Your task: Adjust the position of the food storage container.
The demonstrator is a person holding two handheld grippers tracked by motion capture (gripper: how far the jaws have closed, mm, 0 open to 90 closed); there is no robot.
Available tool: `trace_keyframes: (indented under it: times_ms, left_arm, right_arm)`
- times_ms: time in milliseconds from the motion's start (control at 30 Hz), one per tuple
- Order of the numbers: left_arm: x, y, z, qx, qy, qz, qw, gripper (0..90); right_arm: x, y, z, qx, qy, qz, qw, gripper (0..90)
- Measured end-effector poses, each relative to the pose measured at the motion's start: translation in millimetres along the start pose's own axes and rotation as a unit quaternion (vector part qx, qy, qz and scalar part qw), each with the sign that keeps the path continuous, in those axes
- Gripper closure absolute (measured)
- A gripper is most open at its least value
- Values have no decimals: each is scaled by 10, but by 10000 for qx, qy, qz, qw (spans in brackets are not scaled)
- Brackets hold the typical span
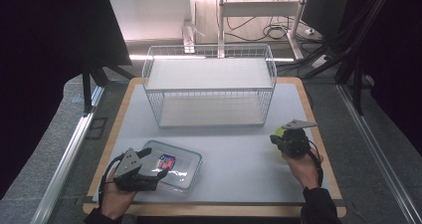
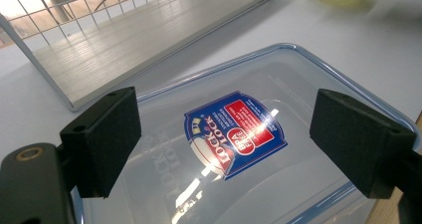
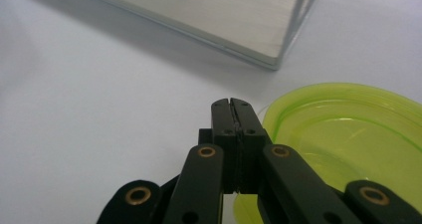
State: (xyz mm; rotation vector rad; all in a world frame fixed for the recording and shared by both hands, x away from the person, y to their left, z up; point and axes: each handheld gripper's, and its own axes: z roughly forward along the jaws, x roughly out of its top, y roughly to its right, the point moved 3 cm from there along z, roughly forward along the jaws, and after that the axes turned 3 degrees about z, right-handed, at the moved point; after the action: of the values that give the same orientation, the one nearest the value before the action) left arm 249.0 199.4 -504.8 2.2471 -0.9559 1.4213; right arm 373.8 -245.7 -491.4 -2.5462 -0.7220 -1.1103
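Observation:
A clear plastic container [image 1: 191, 158] with a blue rim and a red and blue sticker [image 1: 166, 160] lies at the front left of the table. My left gripper [image 1: 155, 164] hovers over it, jaws open wide. In the left gripper view the two pads [image 2: 107, 139] stand apart above the container's lid [image 2: 298, 55], with the sticker [image 2: 249, 119] between them. My right gripper [image 1: 275, 137] is at the right side of the table, shut with nothing between its jaws. Its tips [image 3: 232, 104] sit just left of a translucent green bowl [image 3: 348, 134], over the bowl's edge.
A white wire rack [image 1: 209, 84] with two shelves stands at the middle back of the white tabletop [image 1: 239, 149]. Its lower shelf [image 2: 149, 35] lies just beyond the container, and its corner [image 3: 273, 59] is near the green bowl [image 1: 280, 130]. Cables lie on the floor behind.

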Motion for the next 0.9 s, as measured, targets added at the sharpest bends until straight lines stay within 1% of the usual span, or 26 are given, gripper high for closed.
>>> trace_keyframes:
  times_ms: [33,100,200,267,300,333,367,400,433,500,567,633,700,733,767,800,833,867,900]
  left_arm:
    - [-1,0,2,-4,-8,-3,10000,128]
    - [-3,-1,8,-18,-10,-56,10000,129]
    - [-5,-6,9,-13,-50,-99,9999,132]
    - [-5,-19,6,40,-143,-144,9998,132]
    - [-5,-19,6,40,-143,-144,9998,131]
    - [-10,-39,-10,38,-161,-189,9997,132]
    - [-10,-39,-10,38,-161,-189,9997,141]
    - [-12,-74,-38,0,-211,-266,9994,171]
    - [-10,-92,-58,29,-244,-266,9993,192]
    - [-8,-112,-83,43,-281,-254,9993,259]
    - [-7,-186,-177,148,-259,-315,9991,330]
    - [-25,-253,-238,231,-251,-383,9987,428]
    - [-61,-326,-291,358,-270,-446,9980,533]
    - [-85,-364,-313,389,-280,-469,9978,593]
    - [-85,-364,-313,389,-280,-469,9978,654]
    - [-111,-405,-334,425,-300,-507,9974,654]
    - [-138,-449,-354,468,-329,-555,9968,755]
    - [-168,-491,-370,507,-358,-603,9963,755]
    - [-200,-533,-386,561,-412,-624,9956,838]
  right_arm:
    - [-5,45,-15,-8,37,71,10000,900]
    - [-8,88,-30,-15,75,135,9999,900]
    - [-9,100,-41,-38,98,166,9998,900]
    - [-5,59,-48,-14,109,79,9999,900]
    - [-1,34,-51,4,115,42,9999,900]
    - [4,9,-55,24,124,-9,9999,900]
    - [8,-15,-59,56,135,-70,9999,900]
    - [10,-42,-62,89,144,-93,9998,900]
    - [10,-65,-66,116,142,-102,9998,900]
    - [8,-113,-75,183,157,-136,9996,900]
    - [2,-161,-82,230,155,-203,9994,900]
    - [-7,-208,-84,271,149,-247,9992,900]
    - [-18,-252,-87,329,151,-303,9989,899]
    - [-23,-275,-91,355,149,-323,9987,898]
    - [-29,-295,-91,377,151,-356,9985,896]
    - [-29,-295,-91,377,151,-356,9985,896]
    - [-46,-335,-94,454,139,-382,9981,893]
    - [-46,-335,-94,454,139,-382,9981,893]
    - [-62,-366,-93,496,114,-405,9979,894]
